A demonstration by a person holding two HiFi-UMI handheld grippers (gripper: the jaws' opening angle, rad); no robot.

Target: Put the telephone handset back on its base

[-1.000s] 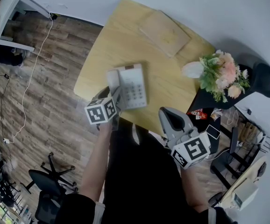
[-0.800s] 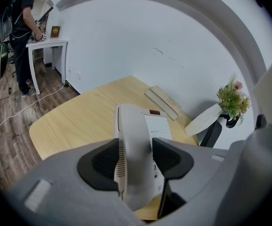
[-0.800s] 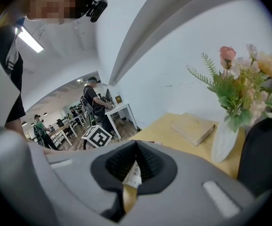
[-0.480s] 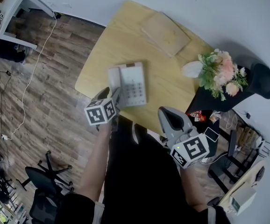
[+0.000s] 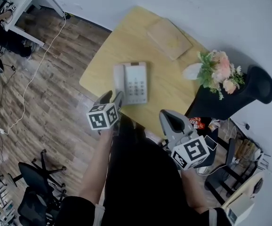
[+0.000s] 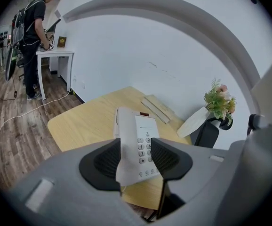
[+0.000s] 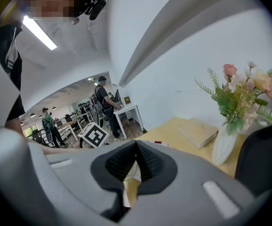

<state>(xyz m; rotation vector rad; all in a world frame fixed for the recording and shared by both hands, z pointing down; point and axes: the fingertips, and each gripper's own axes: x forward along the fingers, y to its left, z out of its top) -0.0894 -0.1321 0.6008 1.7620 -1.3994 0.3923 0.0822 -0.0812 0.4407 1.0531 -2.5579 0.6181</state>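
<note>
My left gripper hangs at the near edge of the counter, just short of the phone. Its fingers stand wide and have just been easing inward. They grip nothing, though in the left gripper view the handset lines up in the gap beyond them. The handset lies in its cradle along the left side of the base, which sits flat near the counter's front. My right gripper is off the counter's near corner, fingers closed tip to tip on nothing. Flowers stand at the counter's right edge, and a board lies at the far side.
</note>
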